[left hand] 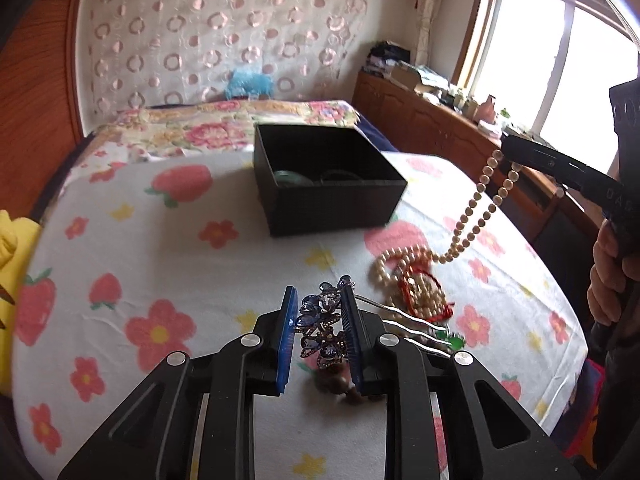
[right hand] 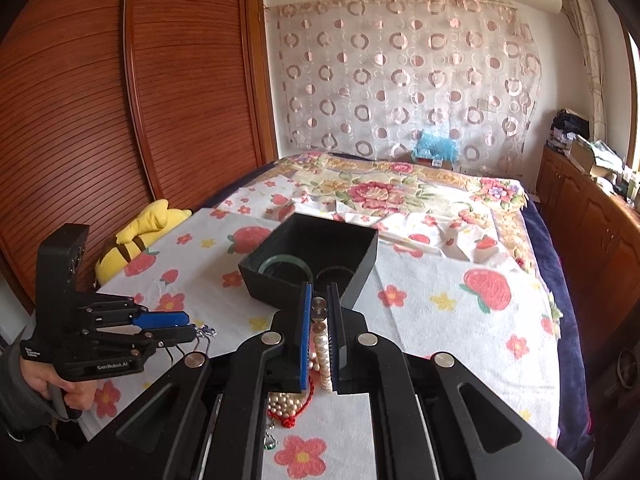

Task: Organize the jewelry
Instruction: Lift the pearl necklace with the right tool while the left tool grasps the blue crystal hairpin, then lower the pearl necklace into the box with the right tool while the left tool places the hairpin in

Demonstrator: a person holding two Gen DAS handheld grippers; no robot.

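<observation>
Biggest worry for me was the pearl necklace (left hand: 478, 216). The right hand-held gripper (right hand: 320, 332) was nearly closed, pinching a few beads at one end, while the rest hung down and trailed into a pile on the bed (left hand: 192, 264). That pile sat tangled up with a red cord piece (left hand: 424, 292), so lifting higher would probably have dragged the cord along or snagged it, and pearls pinched on round beads could easily slip out.

The left hand-held gripper (left hand: 320, 328) was closed most of the way on a blue jeweled hair comb (left hand: 322, 326), gripping the stone-set top with the silver prongs sticking out to the side toward the pearl pile. Grip looked okay-ish, but it's a bumpy ornament held off-centre, so I'd guess it could twist between the pads on the way over. Those prongs were close to the cord too.

The black box (left hand: 332, 208) was open further back on the bed, with a green bangle (right hand: 285, 265) and a dark ring-shaped thing already inside. Path to it looked free for both. A small green bit (left hand: 454, 340) lay by the prongs, and a yellow plush toy (right hand: 138, 236) sat off at the edge, out of the way.
</observation>
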